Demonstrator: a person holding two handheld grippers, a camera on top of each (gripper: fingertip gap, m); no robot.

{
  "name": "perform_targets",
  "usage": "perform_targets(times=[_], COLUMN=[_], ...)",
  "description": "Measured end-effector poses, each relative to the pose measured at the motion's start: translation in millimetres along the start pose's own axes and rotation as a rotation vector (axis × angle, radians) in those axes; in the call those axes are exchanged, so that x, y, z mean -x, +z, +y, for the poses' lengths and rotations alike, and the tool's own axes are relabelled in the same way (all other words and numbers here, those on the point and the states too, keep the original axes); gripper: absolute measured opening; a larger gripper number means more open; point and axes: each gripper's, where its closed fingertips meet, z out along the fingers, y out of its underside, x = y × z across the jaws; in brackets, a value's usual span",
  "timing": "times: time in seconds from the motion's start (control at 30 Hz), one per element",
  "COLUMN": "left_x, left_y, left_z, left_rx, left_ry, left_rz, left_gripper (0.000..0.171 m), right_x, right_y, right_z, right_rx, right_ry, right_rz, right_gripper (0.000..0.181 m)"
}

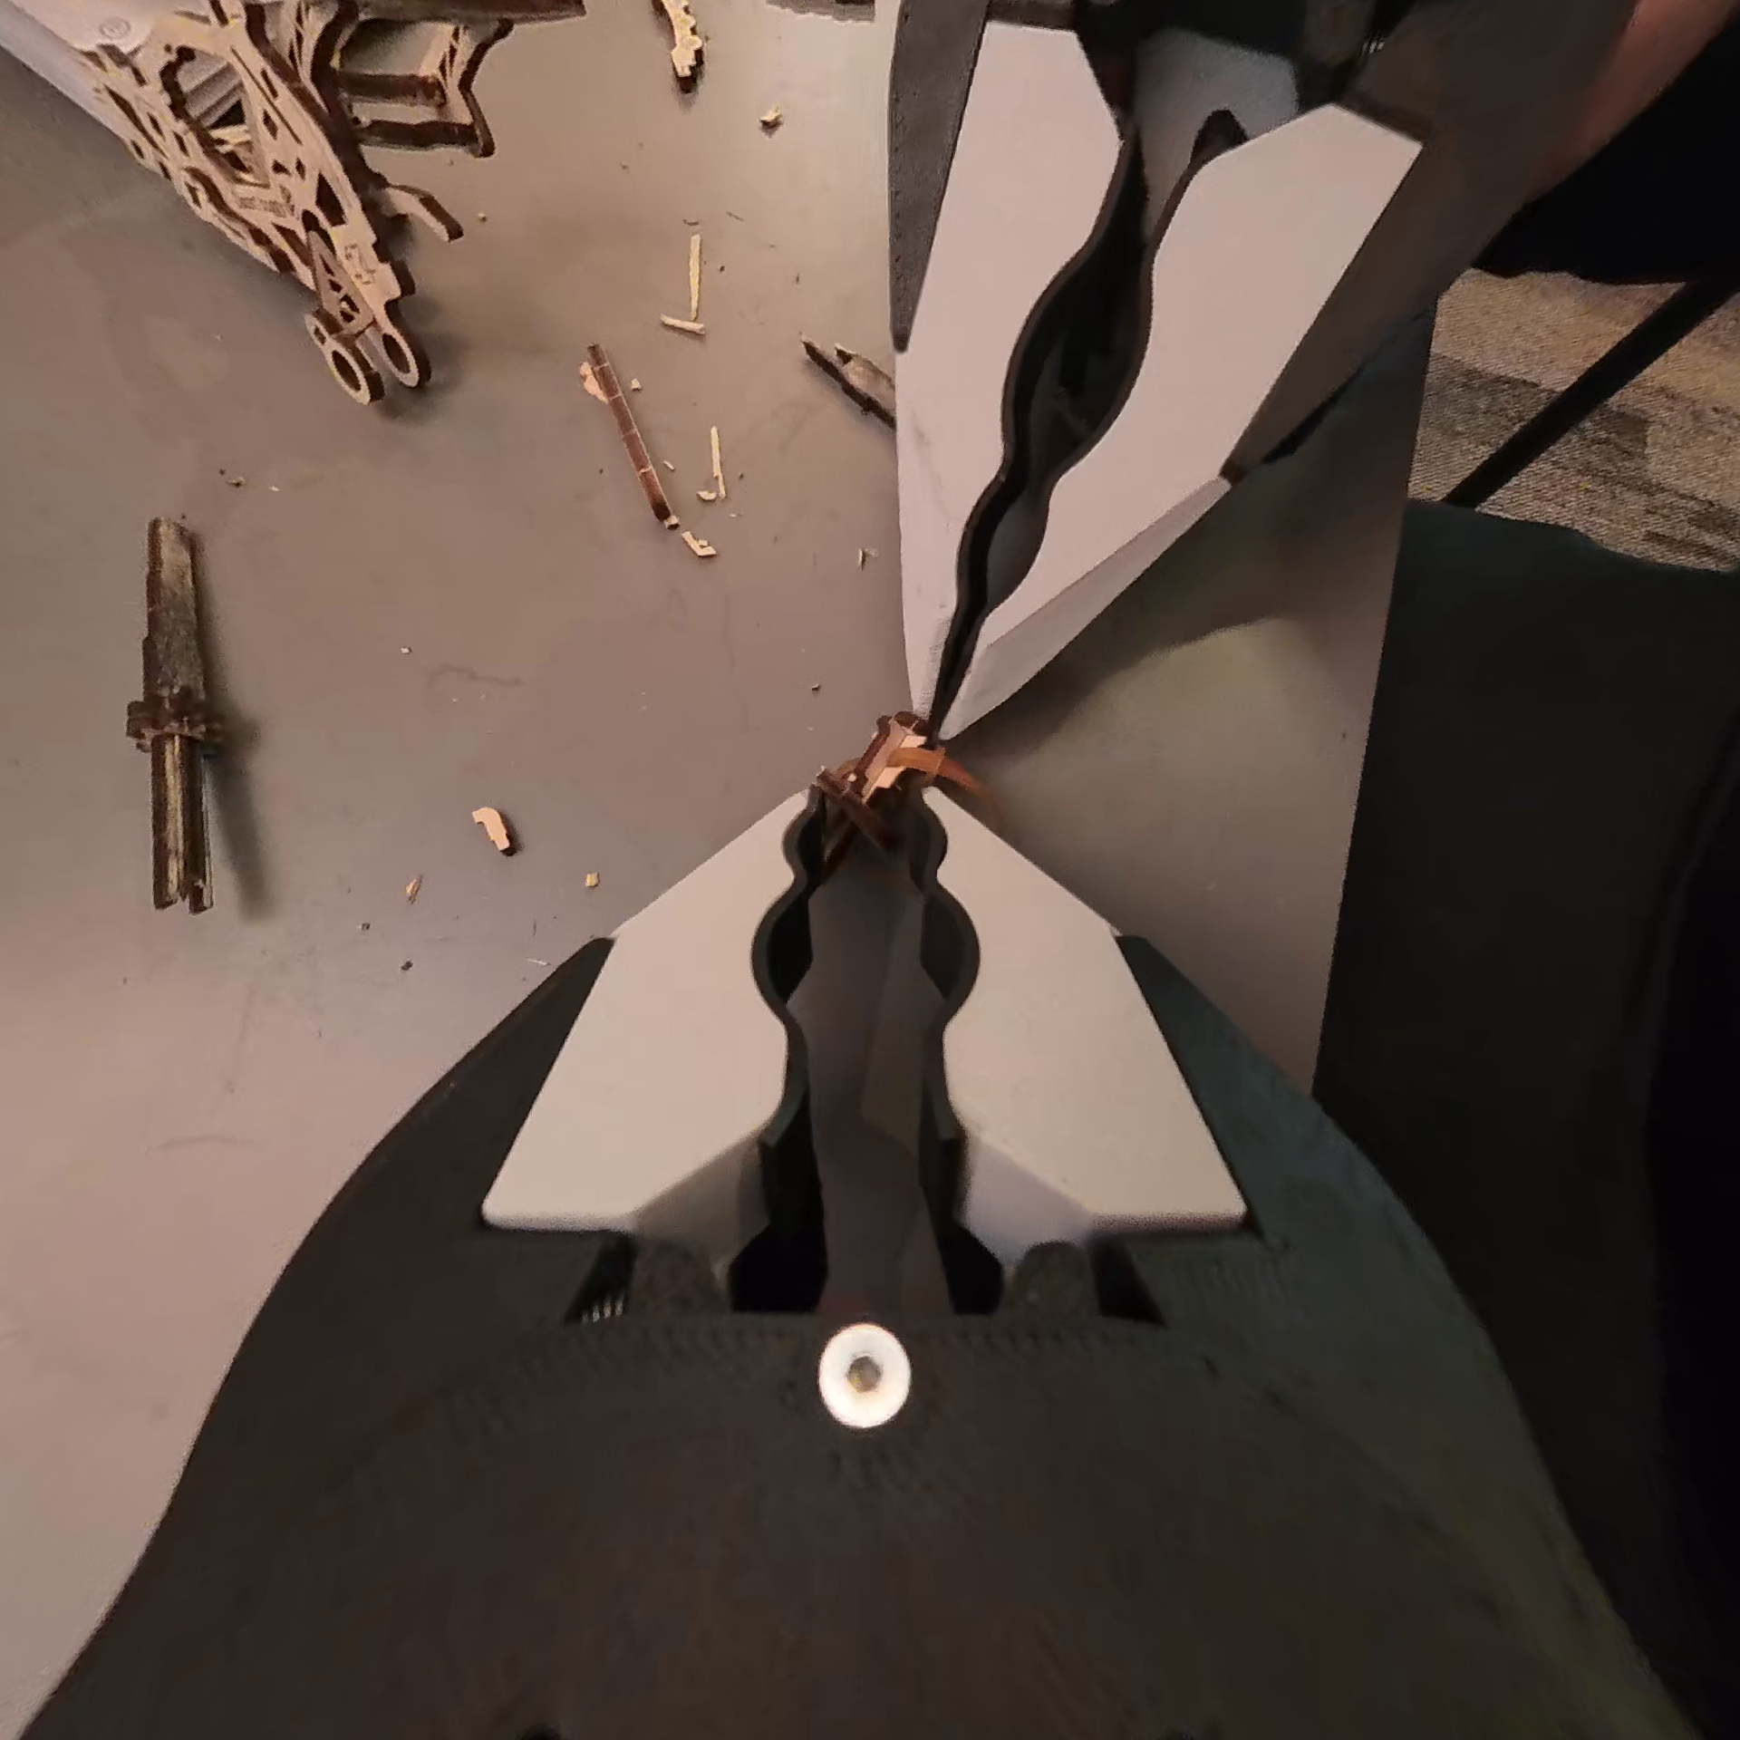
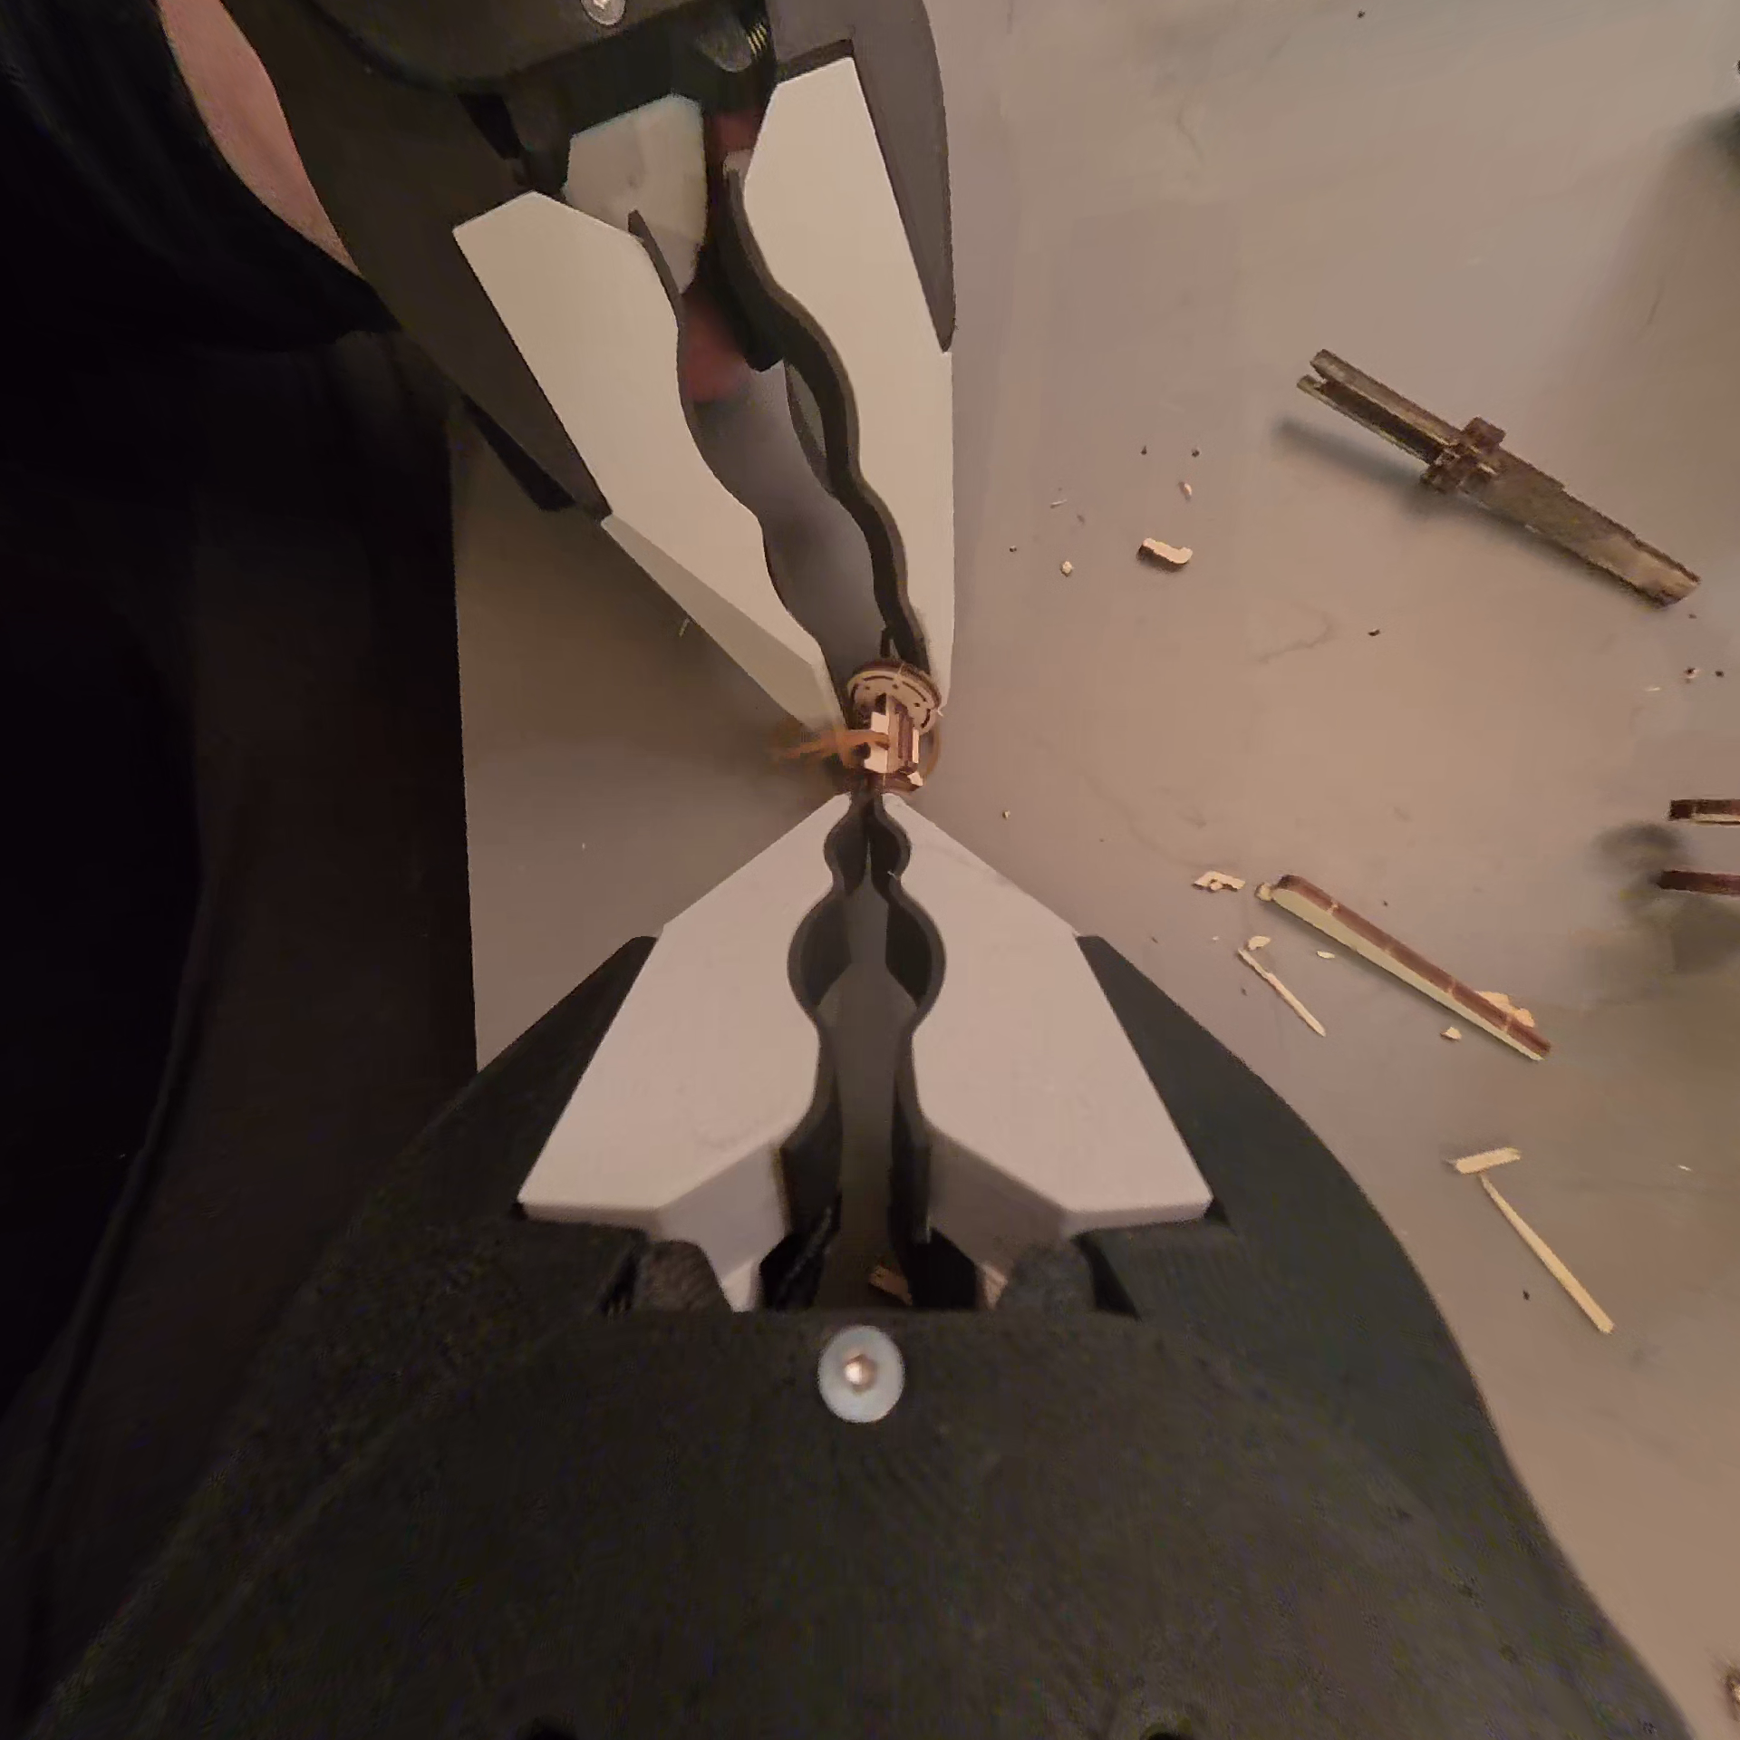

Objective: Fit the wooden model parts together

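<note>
Grey table (image 1: pixel 377 1036): tiny pale-and-brown wooden part (image 1: pixel 880 767), rubber-banded, between both grippers.

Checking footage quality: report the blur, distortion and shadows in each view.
Left wrist view: fisheye bends the table edge; the dark wooden shaft is sharp with a soft shadow; the wooden piece is slightly soft. Right wrist view: left side is nearly black; far-right wooden bits smear.
</note>
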Motion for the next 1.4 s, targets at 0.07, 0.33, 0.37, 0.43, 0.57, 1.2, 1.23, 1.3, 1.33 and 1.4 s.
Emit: perform_targets(times=[0.07,0.33,0.37,0.43,0.57,1.2,1.23,1.3,1.33,1.4], left_x=[-1,-3,0,6,12,-2,-1,-2,-2,-1], left_y=[0,-23,-25,-26,-18,-9,-9,-10,-10,-11], left_z=[0,-2,0,6,8,3,4,5,5,4], left_rx=[-0.001,-0.070,-0.063,-0.024,0.019,-0.022,-0.021,-0.018,-0.018,-0.028], left_ry=[-0.003,-0.030,-0.022,0.016,0.116,0.163,0.158,0.154,0.150,0.138], left_rz=[-0.002,0.076,0.068,0.050,0.054,0.139,0.139,0.141,0.145,0.153], left_gripper=[0.016,0.032,0.027,0.019,0.005,0.003,0.003,0.003,0.003,0.003], right_x=[0,0,0,1,-1,-5,-4,-4,-4,-4], right_y=[0,1,1,1,1,2,1,0,-1,-3], right_z=[-1,0,0,0,0,1,-1,-3,-4,-6], right_rx=[-0.003,0.004,0.004,0.004,0.007,0.016,0.005,-0.013,-0.019,-0.033], right_ry=[0.004,-0.002,-0.002,-0.001,0.002,0.003,0.009,0.023,0.029,0.040], right_rz=[-0.003,-0.003,-0.003,-0.006,-0.007,-0.015,-0.025,-0.038,-0.043,-0.051], right_gripper=[0.000,0.000,0.000,0.000,0.000,0.000,0.000,0.000,0.000,0.000])
